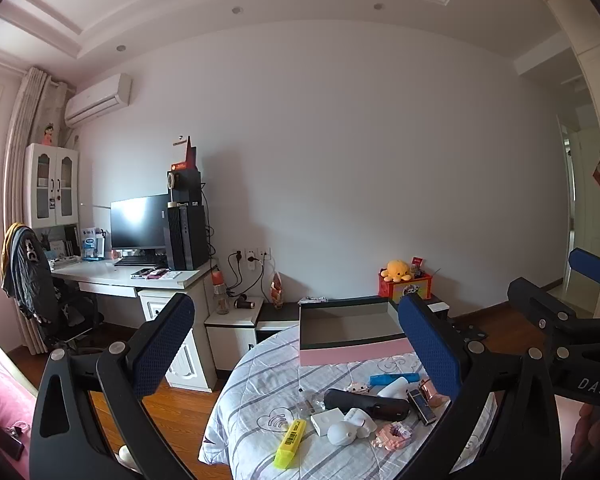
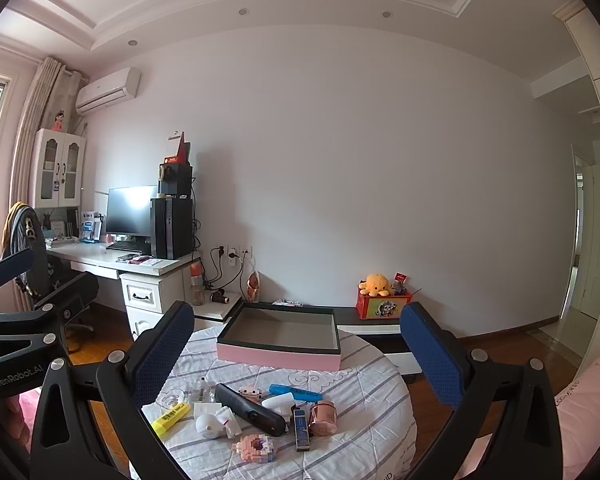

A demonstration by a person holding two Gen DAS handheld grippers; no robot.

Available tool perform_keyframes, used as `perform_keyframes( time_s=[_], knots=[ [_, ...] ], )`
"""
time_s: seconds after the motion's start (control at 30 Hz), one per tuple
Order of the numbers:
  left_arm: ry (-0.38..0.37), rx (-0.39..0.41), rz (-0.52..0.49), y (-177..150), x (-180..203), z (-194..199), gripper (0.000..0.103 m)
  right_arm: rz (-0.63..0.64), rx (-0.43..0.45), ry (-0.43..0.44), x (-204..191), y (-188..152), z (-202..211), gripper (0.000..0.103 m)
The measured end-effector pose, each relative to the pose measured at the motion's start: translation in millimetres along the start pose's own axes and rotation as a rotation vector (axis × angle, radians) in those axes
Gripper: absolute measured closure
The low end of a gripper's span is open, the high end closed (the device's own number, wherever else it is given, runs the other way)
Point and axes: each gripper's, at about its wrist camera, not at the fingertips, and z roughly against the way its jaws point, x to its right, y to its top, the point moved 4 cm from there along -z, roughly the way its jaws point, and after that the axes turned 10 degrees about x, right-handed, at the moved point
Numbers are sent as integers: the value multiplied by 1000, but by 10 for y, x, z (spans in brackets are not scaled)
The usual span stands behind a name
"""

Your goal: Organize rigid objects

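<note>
- Both grippers hang above the near edge of the bed, empty: left gripper with jaws spread wide, right gripper likewise spread, nothing between the pads.
- Pink brick toy lies nearest, by the near edge of the striped quilt; likely brittle, pieces may pop off, so take it across the flat sides, gently.
- Yellow highlighter sits toward the left edge; light, stiff, smooth plastic, best pinched mid-barrel.
- White round gadget just right of it; curved and slippery-looking, could squirt out of the pads.
- Black remote-like stick lies diagonal in the middle of the pile; rigid, long, grip near the centre to stop tipping.
- Blue lighter-shaped case and rose-gold jar are side by side; the jar looks heavier and glossy, so grip it around the body.
- Blue marker is behind them, touching a white tube.
- Pink box stands open and empty at the far edge, the probable drop spot.
</note>
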Motion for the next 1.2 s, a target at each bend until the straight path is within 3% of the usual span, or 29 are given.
perform_keyframes(
  time_s=[1.2],
  knots=[
    [9, 13, 1, 0, -28, 14, 0, 11, 1, 2, -32, -102, -50, 0]
  ],
)
